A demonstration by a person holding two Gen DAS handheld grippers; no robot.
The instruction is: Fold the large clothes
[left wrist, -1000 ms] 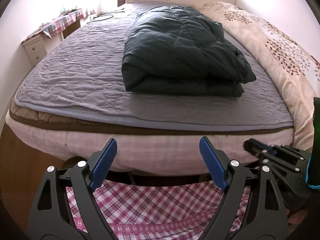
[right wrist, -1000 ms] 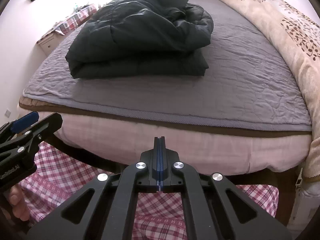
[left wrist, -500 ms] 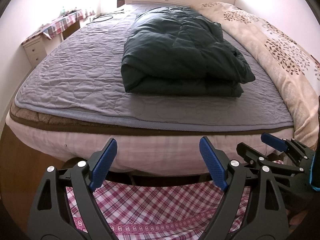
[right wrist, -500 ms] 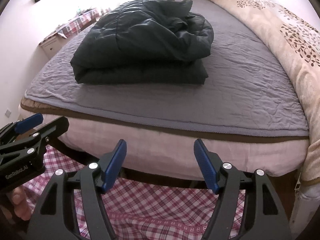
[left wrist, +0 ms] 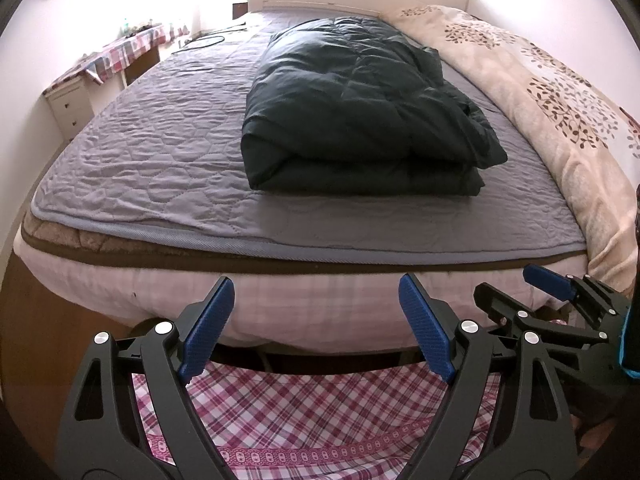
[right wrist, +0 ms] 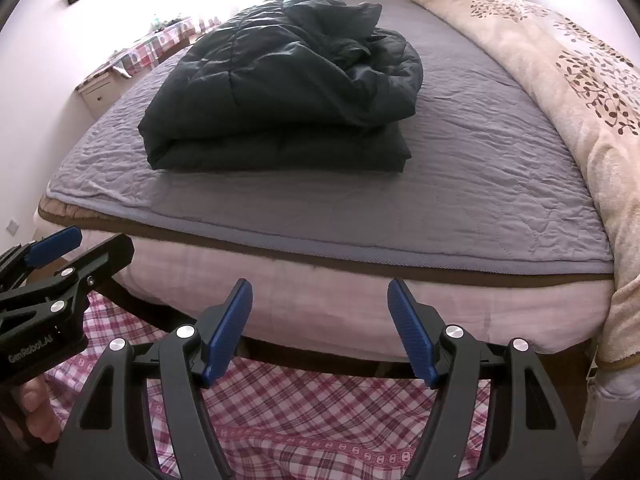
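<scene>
Right gripper (right wrist: 320,296) went from fully clamped a second ago to wide apart now, nothing between the pads; left gripper (left wrist: 316,292) equally wide, empty, unchanged. Neither touches any cloth. Reads as a release pose, so the fold looks finished or nearly so. Dark padded jacket (left wrist: 360,104) lies well ahead of and above both sets of jaws, mid-bed on the grey quilted cover (left wrist: 152,140), folded into a thick 2-layer bundle; top layer rumpled, right edge bunched. Plaid fabric (right wrist: 320,420) directly below jaws.
</scene>
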